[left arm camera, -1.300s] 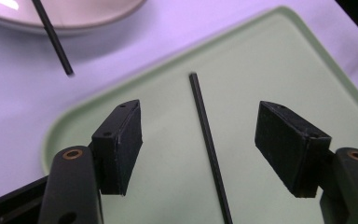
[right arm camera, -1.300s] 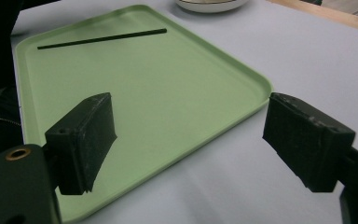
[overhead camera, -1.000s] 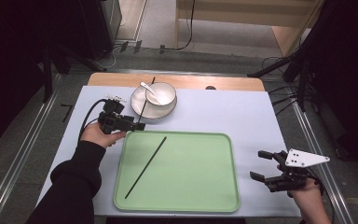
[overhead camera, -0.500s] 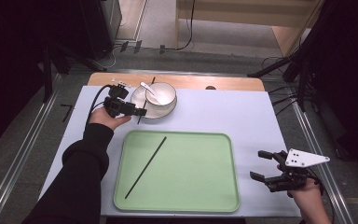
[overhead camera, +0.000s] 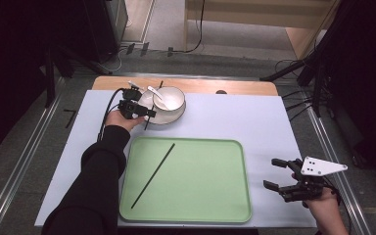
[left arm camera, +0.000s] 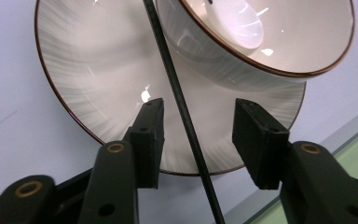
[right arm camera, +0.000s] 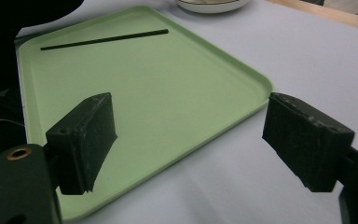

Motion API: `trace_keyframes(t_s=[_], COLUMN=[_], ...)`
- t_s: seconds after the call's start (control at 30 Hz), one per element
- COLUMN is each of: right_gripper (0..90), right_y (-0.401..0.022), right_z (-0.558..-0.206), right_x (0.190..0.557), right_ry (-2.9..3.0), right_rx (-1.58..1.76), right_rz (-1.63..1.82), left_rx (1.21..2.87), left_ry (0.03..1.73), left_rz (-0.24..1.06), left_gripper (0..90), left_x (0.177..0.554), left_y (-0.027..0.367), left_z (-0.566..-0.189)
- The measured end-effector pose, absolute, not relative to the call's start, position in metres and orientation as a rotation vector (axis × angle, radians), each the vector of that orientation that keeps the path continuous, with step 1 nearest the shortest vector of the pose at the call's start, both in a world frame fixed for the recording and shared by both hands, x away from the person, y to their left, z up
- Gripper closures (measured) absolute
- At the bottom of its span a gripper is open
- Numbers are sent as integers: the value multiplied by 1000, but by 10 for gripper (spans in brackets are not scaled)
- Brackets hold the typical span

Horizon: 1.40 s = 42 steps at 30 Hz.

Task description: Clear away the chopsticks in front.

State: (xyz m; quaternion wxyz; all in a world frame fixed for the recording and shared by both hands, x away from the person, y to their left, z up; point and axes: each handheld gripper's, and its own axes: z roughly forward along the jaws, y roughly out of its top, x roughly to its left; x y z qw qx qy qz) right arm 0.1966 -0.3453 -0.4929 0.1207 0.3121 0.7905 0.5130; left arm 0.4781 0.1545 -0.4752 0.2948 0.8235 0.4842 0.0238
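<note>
My left tool straddles a chopstick at the plate

My left tool [left arm camera: 196, 135], in the upper left of the high view, has just been closing its jaws around the black chopstick [left arm camera: 179, 100] that leans across the rim of the white plate [left arm camera: 93, 79] beside the bowl [left arm camera: 279, 42]; the stick runs between the pads without either one touching it, so nothing is pinched. A spoon [overhead camera: 157, 96] lies in the bowl. A second chopstick [overhead camera: 152, 175] lies slantwise on the green tray [overhead camera: 215, 205] at the centre of the table [overhead camera: 254, 117]. My right tool [overhead camera: 279, 178], at the lower right just off the tray's edge, hangs spread wide with nothing between its jaws
</note>
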Motion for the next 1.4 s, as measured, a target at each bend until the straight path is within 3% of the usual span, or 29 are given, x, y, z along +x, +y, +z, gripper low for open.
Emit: trace_keyframes(t_s=[0.3, 0.57, 1.07, 1.4], right_gripper=[177, 177, 177, 177], right_y=[-345, -345, -346, -346], right_z=[-492, -493, -492, -492], right_x=[196, 197, 196, 196], right_ry=[2307, 2306, 2302, 2300], right_rx=[911, 910, 912, 914], right_rz=[1507, 1509, 1506, 1502], left_rx=[2144, 2082, 2006, 1986], left_ry=[1410, 1508, 1569, 1546], left_rz=[-6, -2, -57, 3], left_gripper=[782, 851, 862, 862], left_x=[484, 486, 485, 470], left_y=[151, 156, 176, 200], left_z=[-486, -486, -470, -438])
